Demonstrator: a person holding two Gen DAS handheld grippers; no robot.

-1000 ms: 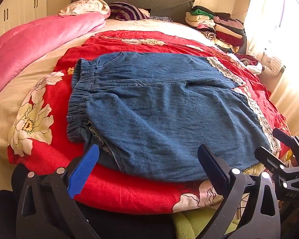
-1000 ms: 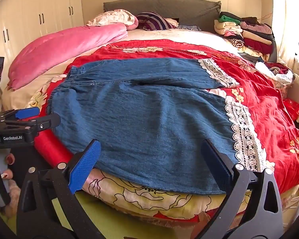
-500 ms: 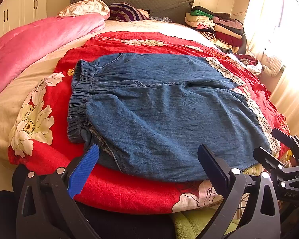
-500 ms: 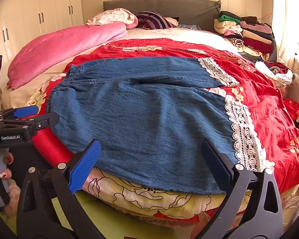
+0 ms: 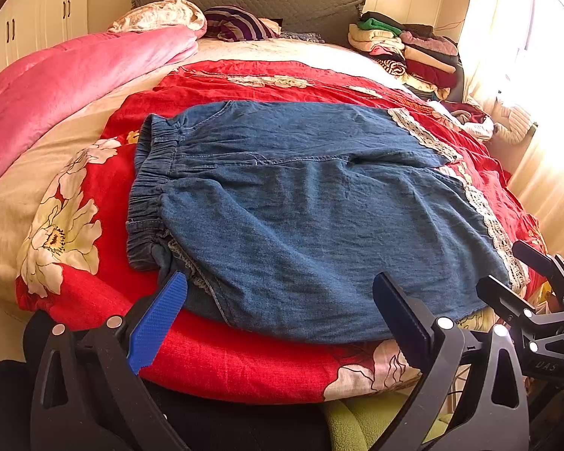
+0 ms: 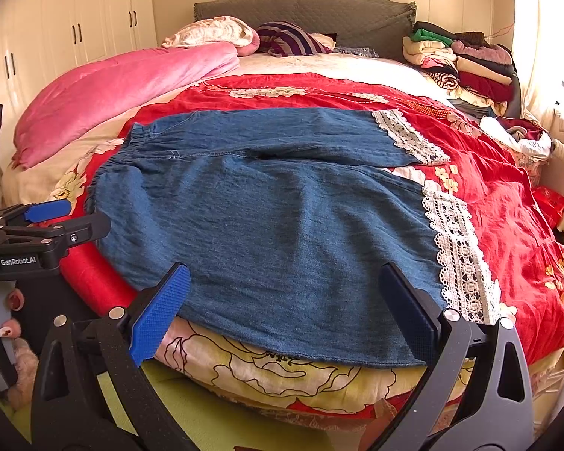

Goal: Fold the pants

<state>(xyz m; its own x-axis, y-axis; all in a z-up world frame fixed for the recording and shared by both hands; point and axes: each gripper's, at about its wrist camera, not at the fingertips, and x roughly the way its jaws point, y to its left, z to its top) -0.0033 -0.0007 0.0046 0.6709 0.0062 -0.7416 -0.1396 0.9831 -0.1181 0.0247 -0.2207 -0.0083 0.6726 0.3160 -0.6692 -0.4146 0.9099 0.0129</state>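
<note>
Blue denim pants (image 5: 300, 210) (image 6: 267, 218) with white lace cuffs lie spread flat on a red floral blanket (image 5: 225, 360) (image 6: 507, 195). The elastic waistband points left and both legs run to the right. My left gripper (image 5: 278, 300) hovers open at the near hem, just right of the waistband end. My right gripper (image 6: 282, 293) is open over the near edge of the closer leg, nothing between its fingers. The right gripper (image 5: 515, 274) shows at the right edge of the left wrist view, and the left gripper (image 6: 67, 214) at the left edge of the right wrist view.
A pink duvet (image 5: 67, 82) lies along the bed's left side. Pillows (image 6: 293, 39) rest against the grey headboard. A pile of folded clothes (image 6: 466, 64) sits at the far right corner. White wardrobes (image 6: 64, 37) stand to the left. Loose garments (image 6: 522, 139) lie at the right edge.
Both views have shifted very slightly. The pants lie as before and both grippers stay open.
</note>
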